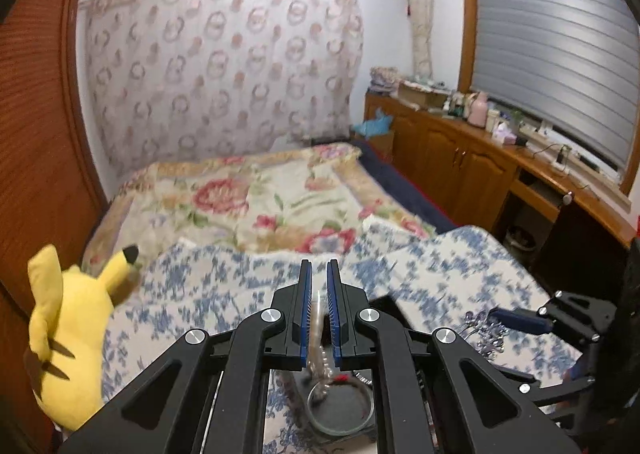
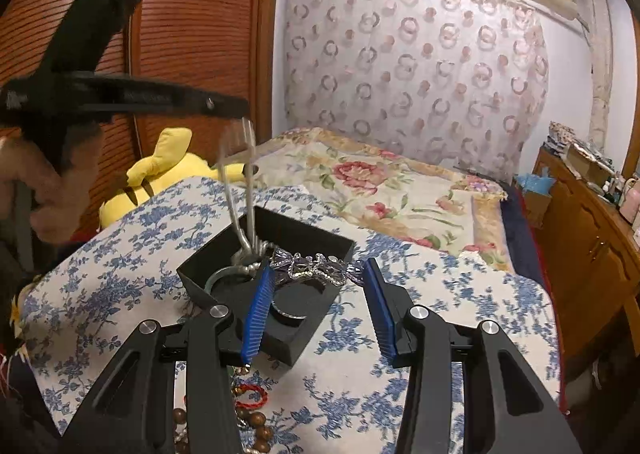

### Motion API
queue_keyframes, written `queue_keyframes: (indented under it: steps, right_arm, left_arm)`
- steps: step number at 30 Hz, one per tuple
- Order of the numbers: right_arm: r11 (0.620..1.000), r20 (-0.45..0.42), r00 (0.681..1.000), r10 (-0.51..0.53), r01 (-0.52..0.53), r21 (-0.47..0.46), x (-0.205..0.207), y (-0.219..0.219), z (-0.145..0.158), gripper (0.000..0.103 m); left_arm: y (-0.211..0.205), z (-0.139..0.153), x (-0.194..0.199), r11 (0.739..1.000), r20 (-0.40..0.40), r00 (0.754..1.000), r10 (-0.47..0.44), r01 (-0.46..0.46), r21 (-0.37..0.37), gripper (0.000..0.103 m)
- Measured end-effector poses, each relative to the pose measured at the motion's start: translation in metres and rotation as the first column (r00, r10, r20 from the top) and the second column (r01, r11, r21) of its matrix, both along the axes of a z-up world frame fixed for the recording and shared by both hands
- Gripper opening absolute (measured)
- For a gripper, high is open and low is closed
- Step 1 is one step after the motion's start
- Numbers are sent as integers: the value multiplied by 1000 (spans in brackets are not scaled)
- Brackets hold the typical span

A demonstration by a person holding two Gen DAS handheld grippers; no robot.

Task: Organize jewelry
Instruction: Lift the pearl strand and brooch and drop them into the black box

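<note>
Nearest, one red cord bracelet (image 2: pixel 251 396) and one brown bead string (image 2: pixel 256 424) lie on the blue-flowered cloth (image 2: pixel 120 286); the right tongs (image 2: pixel 318 306) hold one crystal piece (image 2: pixel 316 266) half-spread over one black box (image 2: pixel 276 250); the left tongs (image 1: pixel 319 310), nearly closed, pinch one pale necklace (image 2: pixel 240 189) dangling into it; beyond, one yellow plush (image 1: pixel 68 338).
</note>
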State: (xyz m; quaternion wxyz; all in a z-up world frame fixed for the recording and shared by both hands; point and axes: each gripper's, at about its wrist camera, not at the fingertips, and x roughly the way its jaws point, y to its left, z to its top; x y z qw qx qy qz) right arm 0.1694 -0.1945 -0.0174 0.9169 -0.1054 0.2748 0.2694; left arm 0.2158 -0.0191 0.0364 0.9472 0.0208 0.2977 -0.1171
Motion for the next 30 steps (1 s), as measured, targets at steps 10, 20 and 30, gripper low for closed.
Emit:
queue_keyframes:
  steps: [10, 20, 30]
  right_arm:
    - [997, -19, 997, 73, -72, 15, 12, 28, -12, 48]
    - [991, -75, 991, 108, -101, 93, 48, 50, -27, 48]
    - [992, -91, 988, 125, -126, -5, 31, 49, -36, 57]
  left_arm:
    - [21, -31, -15, 999, -32, 999, 39, -39, -20, 38]
    - [57, -53, -37, 995, -56, 994, 89, -91, -34, 43]
    - [56, -64, -62, 997, -52, 996, 69, -70, -31, 49]
